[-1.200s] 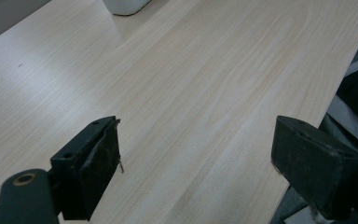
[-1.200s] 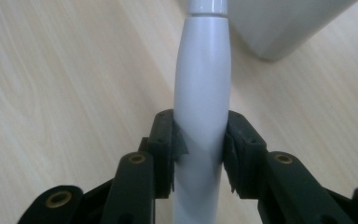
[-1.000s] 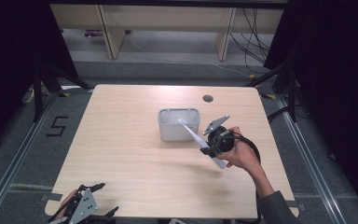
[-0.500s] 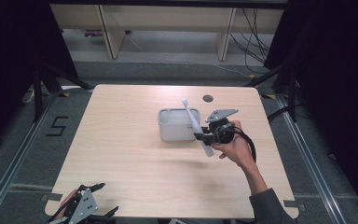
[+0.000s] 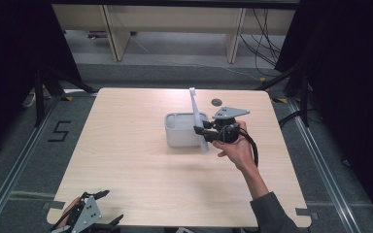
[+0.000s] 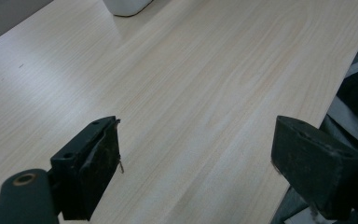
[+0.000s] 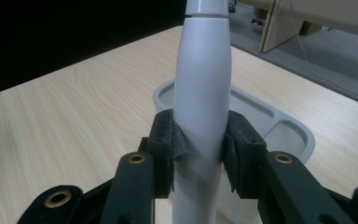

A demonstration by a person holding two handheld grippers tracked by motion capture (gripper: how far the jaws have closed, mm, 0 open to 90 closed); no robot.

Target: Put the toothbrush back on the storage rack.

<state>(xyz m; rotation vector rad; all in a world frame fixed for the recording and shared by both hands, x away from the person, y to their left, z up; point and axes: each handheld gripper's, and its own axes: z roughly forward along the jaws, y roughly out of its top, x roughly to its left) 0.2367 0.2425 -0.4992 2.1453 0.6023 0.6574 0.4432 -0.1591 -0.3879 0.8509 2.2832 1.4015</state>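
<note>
My right gripper [image 5: 205,135] is clamped on the handle of a white electric toothbrush [image 5: 197,120], holding it nearly upright just beside the right edge of a white plastic tray [image 5: 179,138] at the middle of the wooden table [image 5: 126,170]. My left gripper [image 6: 196,154] hangs wide open and empty over the table's near-left corner.

A fixed high view looks forward and down from the person's side, taking in the whole wooden table [image 5: 141,160] and the floor beyond. The left gripper view sits low at the table's near edge, facing across bare tabletop toward the grey container [image 6: 127,6]. The right gripper view looks along its jaws from close range at that same container [image 7: 284,128], also seen from above [image 5: 182,131].
</note>
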